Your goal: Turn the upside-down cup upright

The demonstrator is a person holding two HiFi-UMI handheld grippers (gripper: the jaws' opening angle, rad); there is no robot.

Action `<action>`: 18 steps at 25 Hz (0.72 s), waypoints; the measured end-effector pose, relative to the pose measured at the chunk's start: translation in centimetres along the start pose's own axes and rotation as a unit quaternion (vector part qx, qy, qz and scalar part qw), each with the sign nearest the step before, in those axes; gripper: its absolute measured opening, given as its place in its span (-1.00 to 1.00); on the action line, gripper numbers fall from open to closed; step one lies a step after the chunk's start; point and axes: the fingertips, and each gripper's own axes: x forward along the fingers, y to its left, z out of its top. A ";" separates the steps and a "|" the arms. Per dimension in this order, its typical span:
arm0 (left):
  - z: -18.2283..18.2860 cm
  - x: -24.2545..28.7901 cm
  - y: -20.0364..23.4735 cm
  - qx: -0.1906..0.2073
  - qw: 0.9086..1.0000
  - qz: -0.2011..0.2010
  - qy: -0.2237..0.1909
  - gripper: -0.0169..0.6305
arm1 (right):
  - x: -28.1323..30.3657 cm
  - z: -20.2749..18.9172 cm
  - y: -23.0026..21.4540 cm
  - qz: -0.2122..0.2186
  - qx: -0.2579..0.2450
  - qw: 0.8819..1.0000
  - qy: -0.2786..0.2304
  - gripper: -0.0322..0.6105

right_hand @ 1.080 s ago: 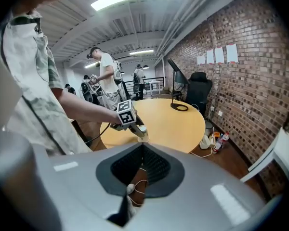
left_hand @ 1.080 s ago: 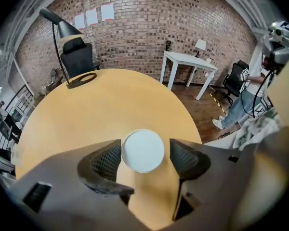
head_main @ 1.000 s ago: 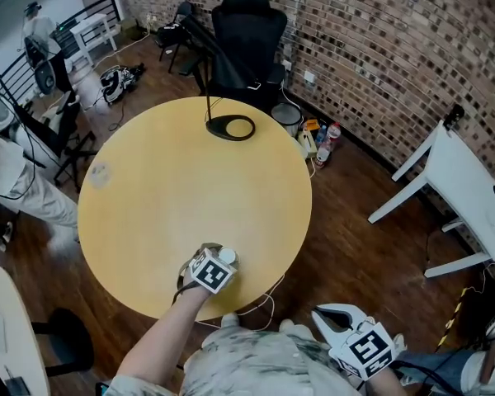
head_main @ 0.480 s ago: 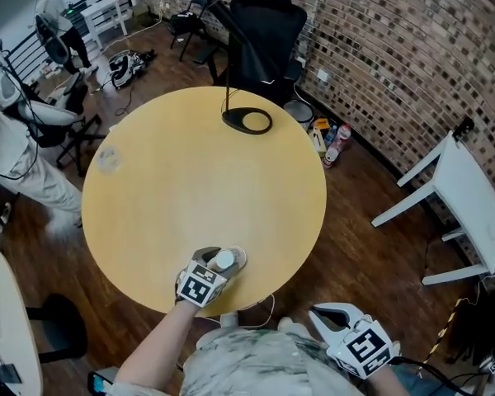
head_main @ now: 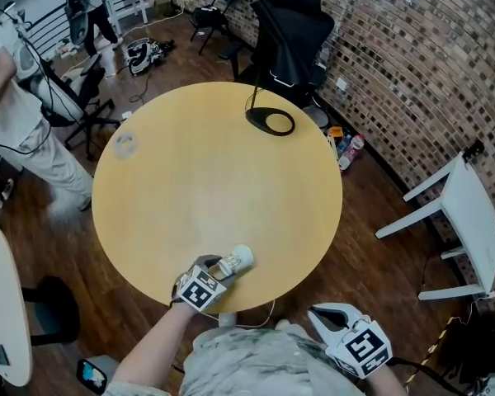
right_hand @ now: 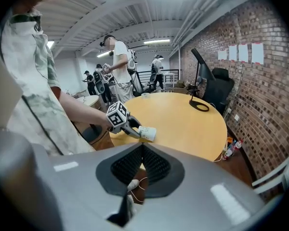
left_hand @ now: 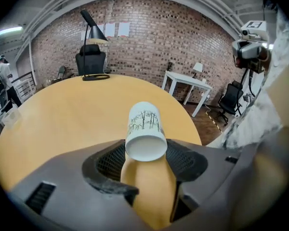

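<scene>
**My shirt and the tools in my hands**

My shirt (head_main: 256,361) is pale with a mottled grey-green print. It is short-sleeved, so the forearms are bare. My left gripper (head_main: 223,265), at the near rim of the round wooden table (head_main: 148,221), has a dark grey shell and carries a cube (head_main: 200,288) of black-and-white square markers. My right gripper (head_main: 323,313), just off that rim to the right, looks white in front and bears a marker cube (head_main: 365,349) of the same kind. Seen close, both shells are smooth grey plastic. Black mesh-textured pads (left_hand: 111,160) line the jaws.
</scene>
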 end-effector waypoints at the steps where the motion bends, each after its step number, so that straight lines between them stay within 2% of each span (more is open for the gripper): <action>1: -0.5 0.2 0.2 0.002 1.000 0.001 0.010 -0.12 | 0.1 0.1 0.1 0.000 -0.001 1.000 0.000 -0.89; 10: -2.6 0.7 1.2 0.012 0.997 0.008 0.071 -0.12 | 0.1 0.4 0.5 -0.015 0.006 1.000 0.004 -0.89; 18: -2.9 1.0 1.7 0.011 0.996 0.011 0.089 -0.11 | -0.7 -0.2 0.1 -0.023 0.014 1.000 0.007 -0.89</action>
